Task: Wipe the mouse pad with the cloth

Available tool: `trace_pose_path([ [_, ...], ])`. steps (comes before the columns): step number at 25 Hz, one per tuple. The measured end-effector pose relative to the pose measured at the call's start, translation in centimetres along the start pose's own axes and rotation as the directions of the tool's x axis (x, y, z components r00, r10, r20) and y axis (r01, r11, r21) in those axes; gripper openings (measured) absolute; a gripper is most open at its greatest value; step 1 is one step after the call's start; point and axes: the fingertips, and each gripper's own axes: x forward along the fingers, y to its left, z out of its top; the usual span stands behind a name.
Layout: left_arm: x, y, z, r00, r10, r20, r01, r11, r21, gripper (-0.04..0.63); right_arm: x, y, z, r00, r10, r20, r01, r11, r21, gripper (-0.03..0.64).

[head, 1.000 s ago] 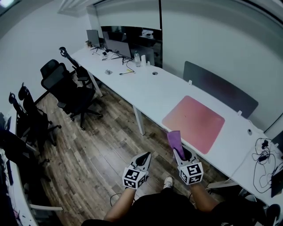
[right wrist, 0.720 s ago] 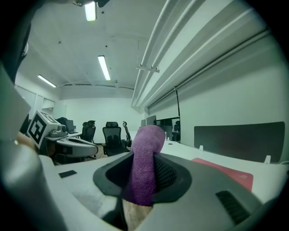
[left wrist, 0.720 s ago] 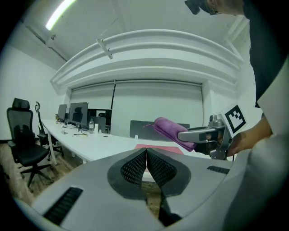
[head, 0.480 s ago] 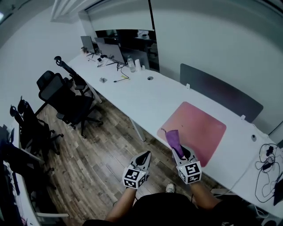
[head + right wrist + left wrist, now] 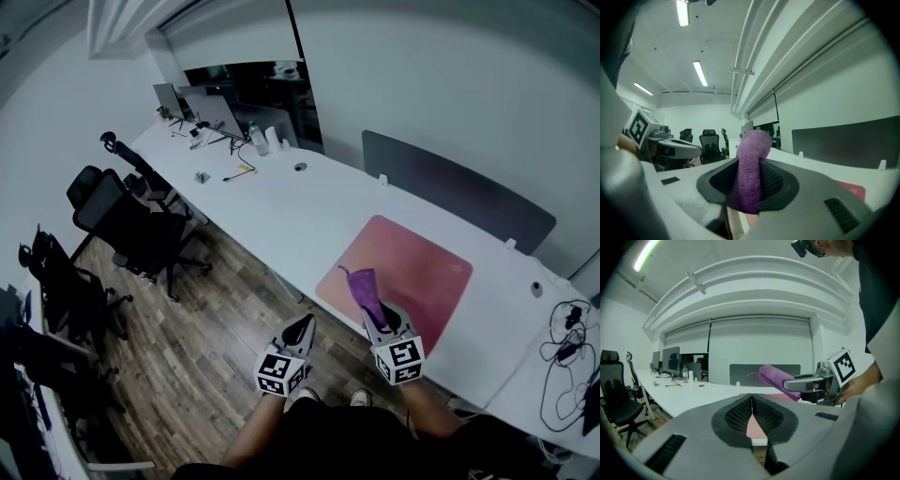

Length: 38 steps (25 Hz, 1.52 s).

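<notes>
Jaws of right gripper (image 5: 380, 319) clench cloth (image 5: 366, 286) above mouse pad (image 5: 417, 262) edge; left gripper (image 5: 301, 325) closed.

Black office chairs (image 5: 131, 225) are standing at left; monitors (image 5: 212, 109) are sitting upper left on the white surface (image 5: 309, 202); cables (image 5: 566, 343) are lying far right.

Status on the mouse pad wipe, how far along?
Done: the purple cloth is clamped in the right gripper. In hand: it is held over the near edge of the pink mouse pad, apparently not touching it yet. Left: all of the wiping. The left gripper is shut, empty, over the floor.
</notes>
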Motion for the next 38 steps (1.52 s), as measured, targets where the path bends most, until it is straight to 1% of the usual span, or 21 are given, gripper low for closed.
trace_pose_path([
  [6, 2.6, 0.7, 0.1, 0.999, -0.032, -0.008, 0.032, 0.999, -0.002, 0.021, 1.1, -1.5, 0.1, 1.000, -0.022, -0.004, 0.022, 1.000, 0.000, 0.127],
  [12, 6.2, 2.2, 0.8, 0.995, -0.103, -0.007, 0.103, 0.995, 0.005, 0.021, 3.4, -2.6, 0.6, 0.998, -0.064, -0.010, 0.063, 0.998, -0.008, 0.127],
  [17, 9.4, 4.2, 1.7, 0.986, -0.169, -0.005, 0.169, 0.986, 0.007, 0.021, 5.9, -3.6, 1.2, 0.994, -0.106, -0.025, 0.105, 0.994, -0.023, 0.129],
  [22, 12.0, 6.9, 2.2, 0.971, -0.240, -0.014, 0.240, 0.971, 0.017, 0.021, 8.8, -4.4, 1.6, 0.985, -0.169, -0.046, 0.168, 0.985, -0.029, 0.129],
  [25, 13.5, 8.2, 2.6, 0.957, -0.289, -0.022, 0.290, 0.957, 0.025, 0.021, 10.3, -4.8, 1.8, 0.975, -0.213, -0.061, 0.212, 0.977, -0.029, 0.129],
  [28, 14.8, 9.2, 3.0, 0.939, -0.343, -0.019, 0.344, 0.938, 0.038, 0.021, 11.4, -5.2, 1.7, 0.960, -0.268, -0.077, 0.266, 0.963, -0.029, 0.129],
  [32, 16.4, 10.4, 3.0, 0.913, -0.407, -0.025, 0.408, 0.912, 0.049, 0.021, 12.4, -5.4, 1.1, 0.935, -0.339, -0.102, 0.339, 0.940, -0.019, 0.129],
  [38, 17.8, 11.0, 2.4, 0.870, -0.492, -0.038, 0.494, 0.869, 0.034, 0.021, 12.8, -5.3, 0.3, 0.894, -0.428, -0.128, 0.433, 0.901, 0.011, 0.130],
])
